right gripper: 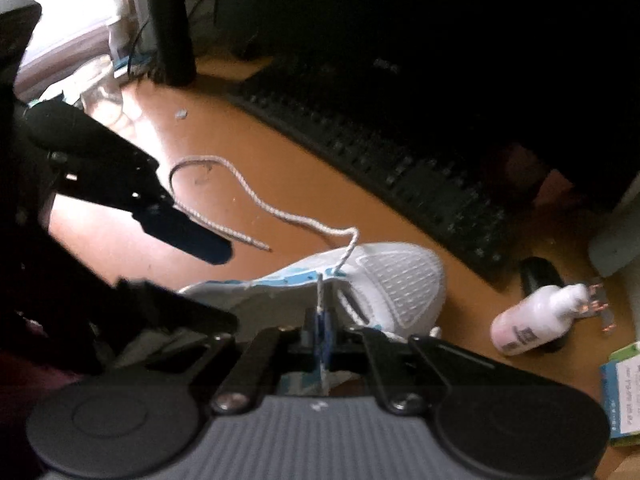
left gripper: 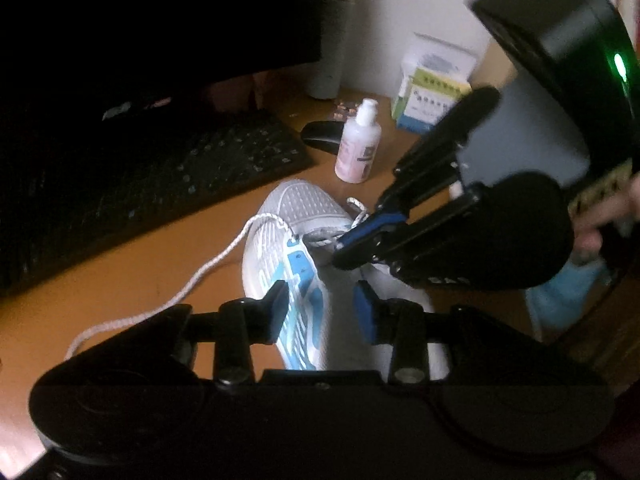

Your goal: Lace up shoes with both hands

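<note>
A white shoe with blue trim (left gripper: 304, 204) (right gripper: 400, 280) lies on the orange desk, toe pointing at the keyboard. One end of its white speckled lace (left gripper: 192, 280) (right gripper: 248, 196) runs from a front eyelet and trails loose across the desk. My right gripper (left gripper: 344, 248) (right gripper: 322, 332) is shut on the other lace strand (right gripper: 320, 292) just above the eyelets. Over the shoe's opening my left gripper (left gripper: 323, 310) (right gripper: 226, 286) stands open, its blue pads apart with nothing pressed between them.
A black keyboard (left gripper: 160, 172) and a dark monitor fill the back of the desk. Near the toe stand a pink-white bottle (left gripper: 358, 152) (right gripper: 536, 320), a black mouse (left gripper: 320, 136), some boxes (left gripper: 432, 84) and a white tumbler (left gripper: 332, 44). A black bottle (right gripper: 172, 32) stands far back.
</note>
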{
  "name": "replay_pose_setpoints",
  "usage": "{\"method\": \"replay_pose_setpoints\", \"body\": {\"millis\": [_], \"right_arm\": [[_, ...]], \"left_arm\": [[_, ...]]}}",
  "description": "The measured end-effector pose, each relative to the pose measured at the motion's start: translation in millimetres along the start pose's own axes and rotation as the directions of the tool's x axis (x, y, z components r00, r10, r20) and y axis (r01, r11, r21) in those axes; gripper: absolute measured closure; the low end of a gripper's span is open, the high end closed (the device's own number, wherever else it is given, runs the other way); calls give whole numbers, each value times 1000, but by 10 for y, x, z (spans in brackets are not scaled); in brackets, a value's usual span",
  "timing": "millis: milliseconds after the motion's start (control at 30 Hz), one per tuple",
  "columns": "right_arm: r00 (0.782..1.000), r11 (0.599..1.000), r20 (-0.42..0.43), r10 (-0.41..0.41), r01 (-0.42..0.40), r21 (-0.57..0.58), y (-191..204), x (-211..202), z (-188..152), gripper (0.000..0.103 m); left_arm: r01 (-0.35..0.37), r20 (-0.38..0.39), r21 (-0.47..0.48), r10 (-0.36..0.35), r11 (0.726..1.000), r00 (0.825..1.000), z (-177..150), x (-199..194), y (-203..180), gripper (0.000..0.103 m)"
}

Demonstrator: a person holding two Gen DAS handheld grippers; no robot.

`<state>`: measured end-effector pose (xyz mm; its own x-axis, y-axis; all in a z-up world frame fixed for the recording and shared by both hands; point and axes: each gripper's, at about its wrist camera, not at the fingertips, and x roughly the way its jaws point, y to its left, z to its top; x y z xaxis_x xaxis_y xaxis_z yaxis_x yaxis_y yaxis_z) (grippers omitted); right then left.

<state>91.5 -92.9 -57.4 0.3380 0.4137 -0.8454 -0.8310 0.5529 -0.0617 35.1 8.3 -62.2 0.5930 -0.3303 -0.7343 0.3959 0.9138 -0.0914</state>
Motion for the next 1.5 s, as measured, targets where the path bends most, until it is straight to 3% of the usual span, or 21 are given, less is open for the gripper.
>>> {"method": "replay_pose_setpoints", "body": {"millis": [33, 133, 400, 733, 1300, 1500], "right_arm": [[1000, 1000, -14, 5, -5, -5, -3, 29, 12, 100], [998, 1000, -55, 20, -21, -12, -14, 110, 36, 100], [993, 999, -107, 40, -38, 16, -62, 223, 40, 100], [993, 999, -112, 47, -44, 32, -107, 285, 76, 100], [997, 999, -62, 33, -32, 24, -84, 264, 93, 100], [999, 999, 26, 37, -37, 0, -57, 226, 109, 100]], "left_arm": [[-4, 1, 12, 4, 1000, 1000, -3, 20, 3, 92], [-4, -2, -5, 4, 1000, 1000, -3, 50, 42, 95], [-11, -9, -53, 10, 999, 1000, 4, 60, 101, 95], [-4, -11, -62, 4, 998, 1000, 9, 66, 101, 95], [3, -18, -73, -4, 997, 1000, 14, 61, 110, 95], [18, -11, -107, -20, 994, 1000, 77, -121, 143, 94]]}}
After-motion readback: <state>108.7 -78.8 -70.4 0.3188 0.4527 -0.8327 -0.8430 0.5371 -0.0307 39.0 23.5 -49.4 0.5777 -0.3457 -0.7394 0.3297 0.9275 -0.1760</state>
